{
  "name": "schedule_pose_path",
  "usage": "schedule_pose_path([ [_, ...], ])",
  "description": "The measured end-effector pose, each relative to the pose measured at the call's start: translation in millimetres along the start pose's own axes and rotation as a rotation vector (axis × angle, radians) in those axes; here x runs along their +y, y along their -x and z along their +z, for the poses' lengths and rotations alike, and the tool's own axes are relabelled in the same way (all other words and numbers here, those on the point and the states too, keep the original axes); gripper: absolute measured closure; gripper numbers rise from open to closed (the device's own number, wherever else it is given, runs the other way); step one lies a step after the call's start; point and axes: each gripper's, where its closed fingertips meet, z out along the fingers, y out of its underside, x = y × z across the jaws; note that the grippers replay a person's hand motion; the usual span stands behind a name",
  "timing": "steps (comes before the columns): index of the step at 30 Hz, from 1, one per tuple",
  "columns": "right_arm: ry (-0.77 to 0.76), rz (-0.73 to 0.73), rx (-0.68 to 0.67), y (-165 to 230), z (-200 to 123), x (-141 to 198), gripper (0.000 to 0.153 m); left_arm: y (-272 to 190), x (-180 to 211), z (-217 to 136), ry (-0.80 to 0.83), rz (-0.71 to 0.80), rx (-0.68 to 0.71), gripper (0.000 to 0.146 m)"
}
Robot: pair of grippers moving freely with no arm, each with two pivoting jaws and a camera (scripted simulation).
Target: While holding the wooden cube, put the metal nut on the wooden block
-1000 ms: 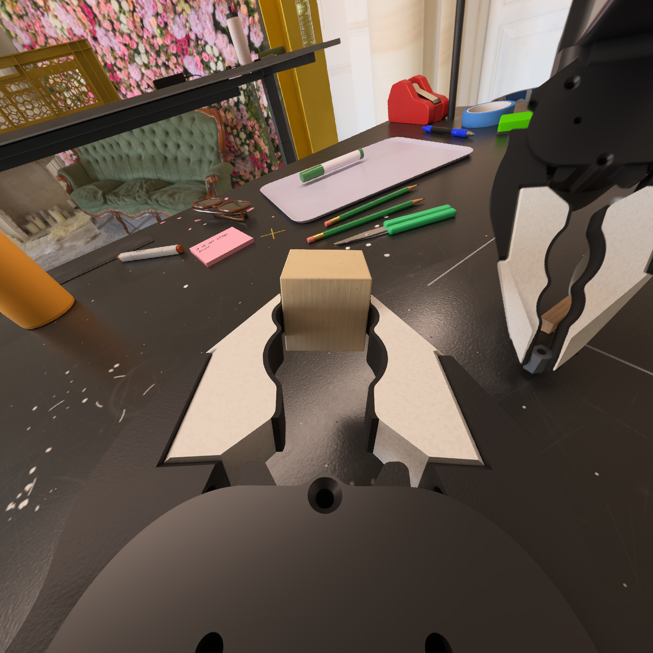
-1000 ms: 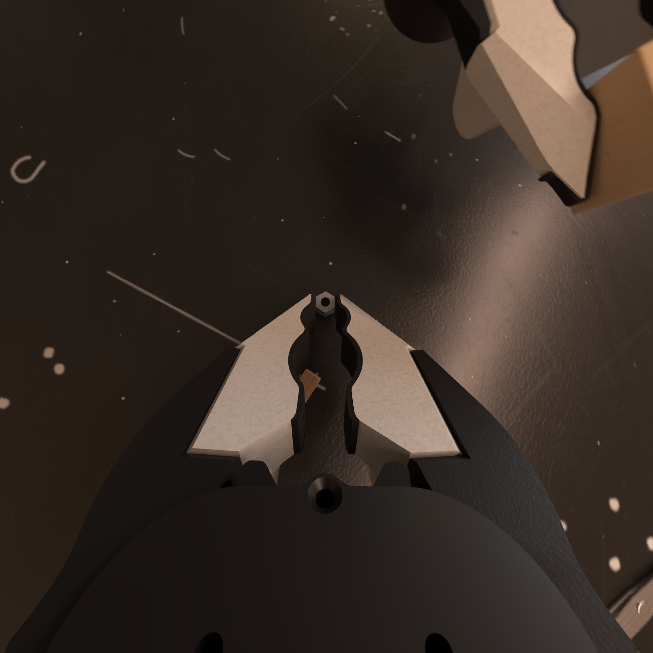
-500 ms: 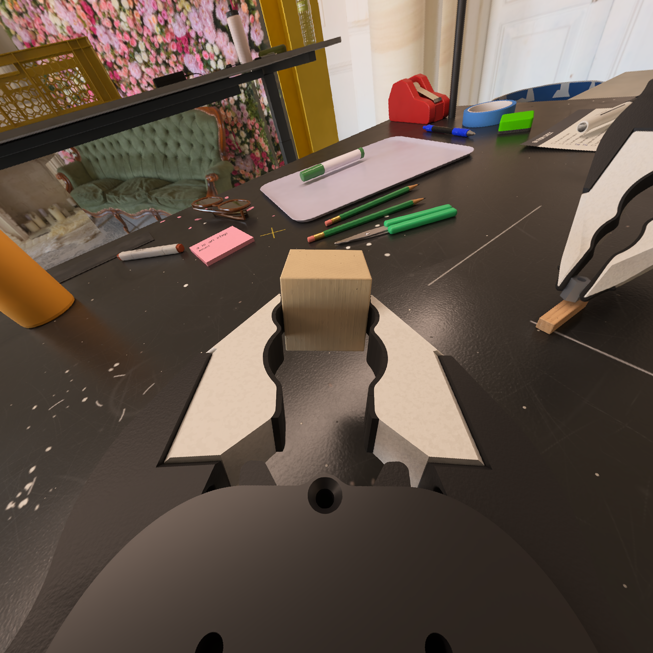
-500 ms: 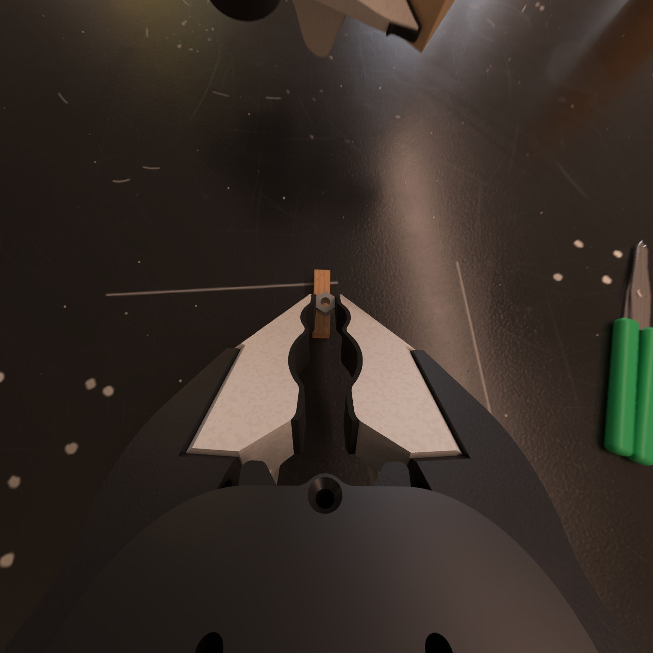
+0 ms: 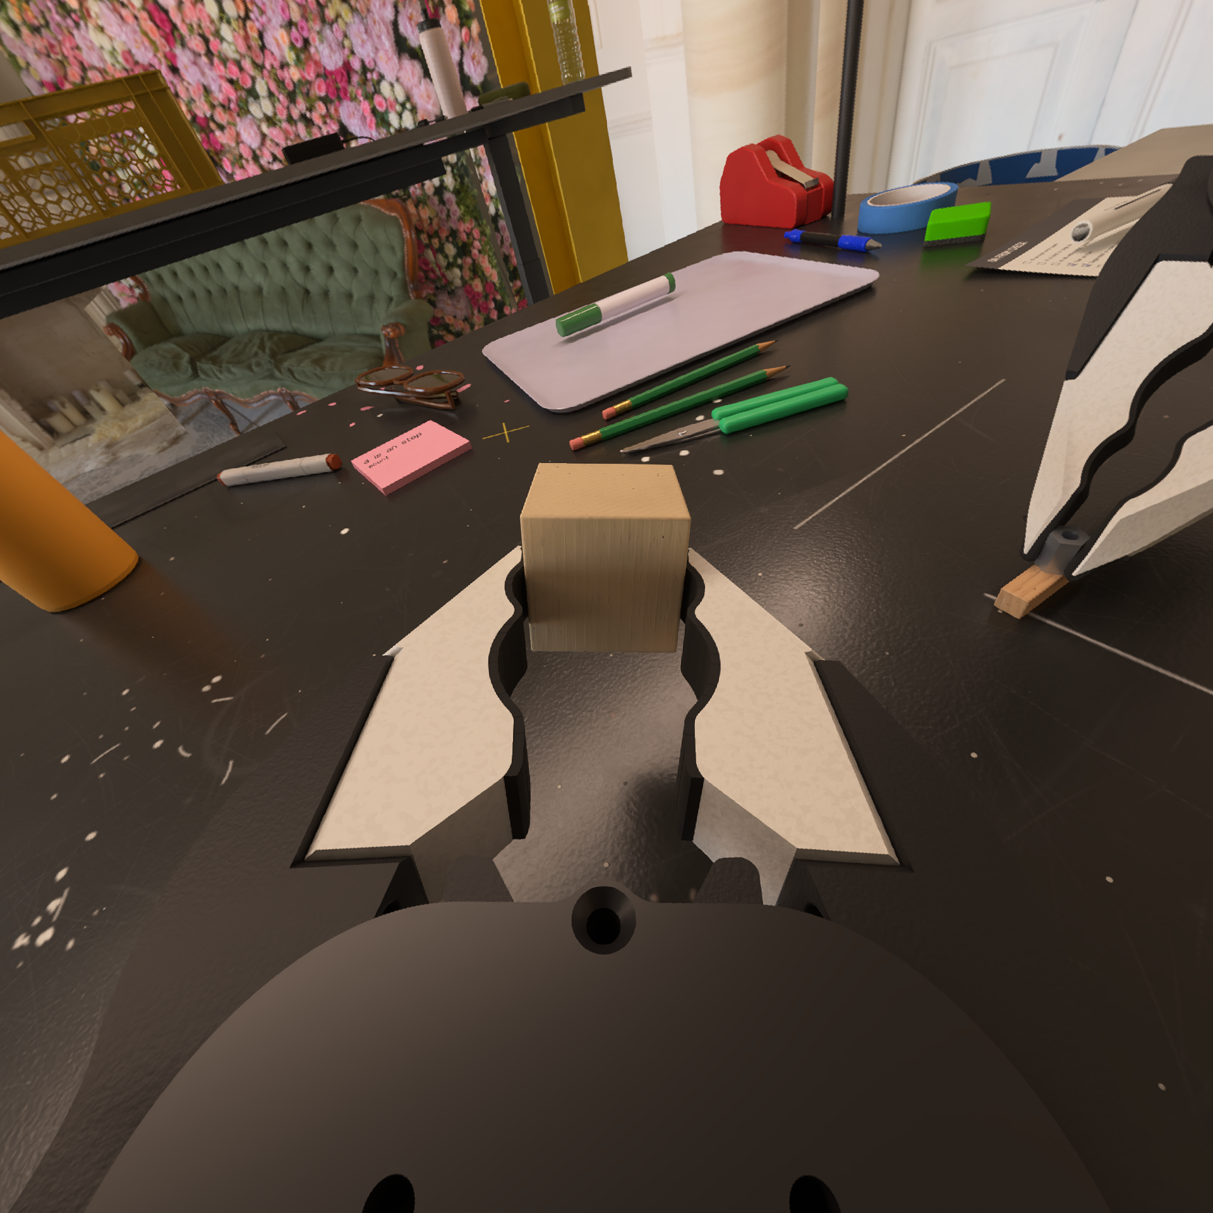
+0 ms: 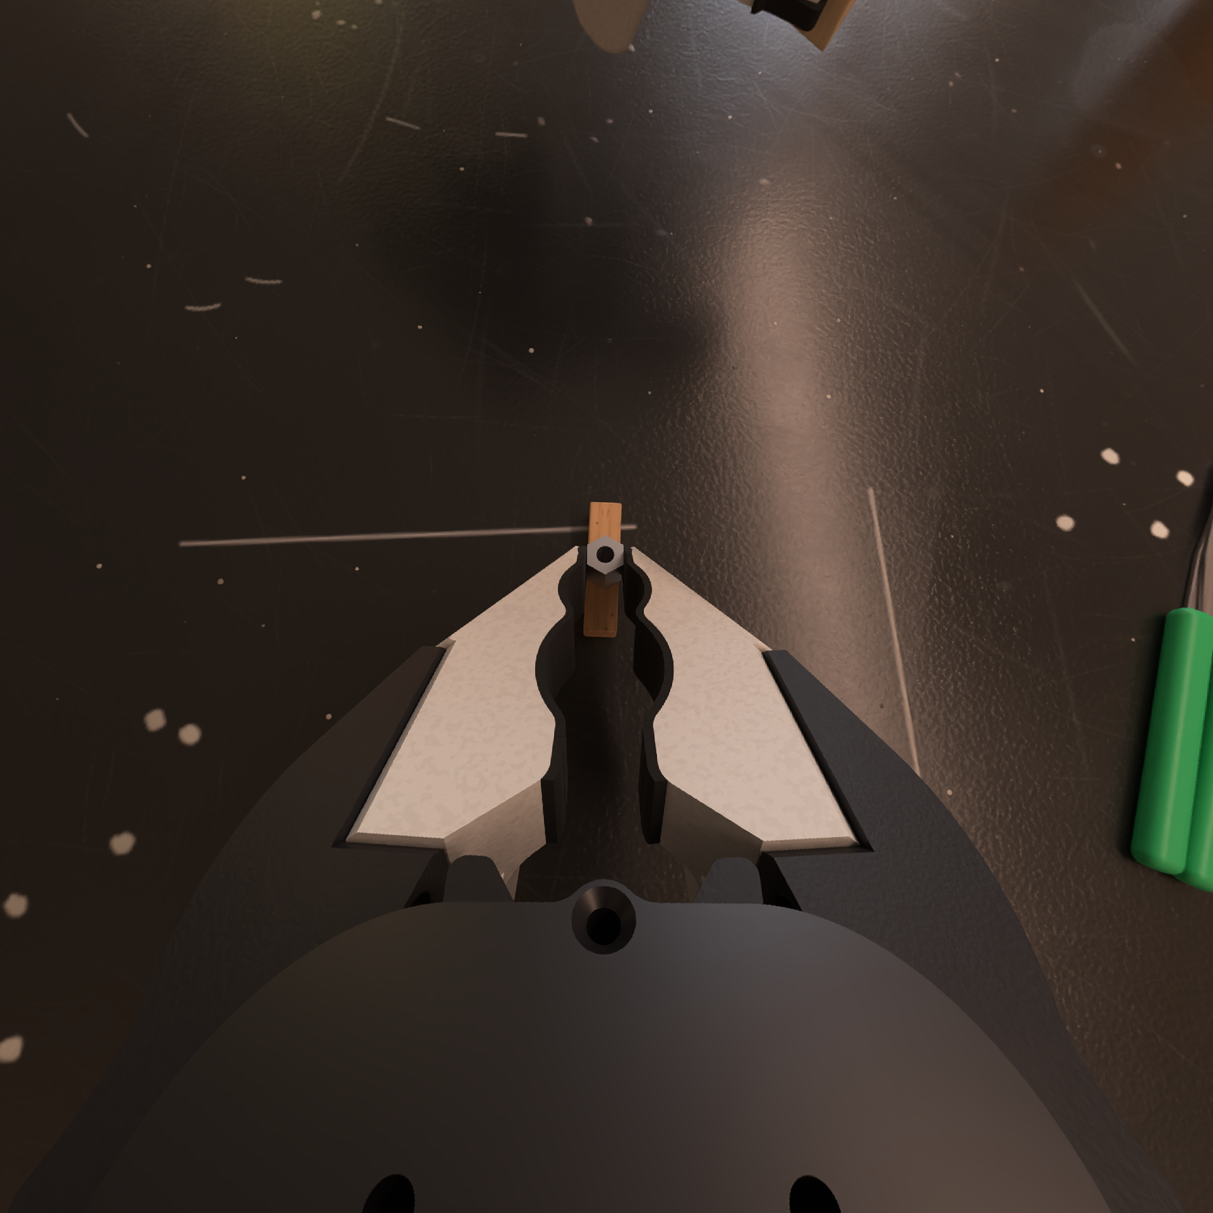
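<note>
My left gripper [image 5: 604, 571] is shut on the pale wooden cube [image 5: 604, 558] and holds it just above the dark table. My right gripper [image 6: 604, 556] is shut on the small grey metal nut [image 6: 604, 555] at its fingertips. It points down at the table, right over the small flat wooden block [image 6: 602, 607], which lies on the table under the nut. In the left wrist view the right gripper [image 5: 1060, 554] is at the far right with the nut [image 5: 1064, 548] just above the block [image 5: 1027, 589]. Whether the nut touches the block I cannot tell.
Green-handled scissors [image 5: 755, 413] [image 6: 1175, 748], two green pencils [image 5: 682, 394], a whiteboard [image 5: 682, 321] with a marker, a pink sticky pad [image 5: 410, 456], glasses [image 5: 410, 384], an orange cylinder [image 5: 46, 532] and a red tape dispenser [image 5: 771, 184] lie on the table.
My right gripper swung away to the right with the nut and came down over the wooden block; in the last half second it barely moved. My left gripper and the cube stayed still.
</note>
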Motion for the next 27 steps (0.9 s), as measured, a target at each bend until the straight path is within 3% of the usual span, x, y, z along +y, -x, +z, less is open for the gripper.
schedule_pose_path([
  [27, 0.017, -0.02, 0.018, 0.4, 2.4, -1.2, 0.143, -1.2, 0.6, 0.4, 0.005, 0.009, 0.003, 0.102],
])
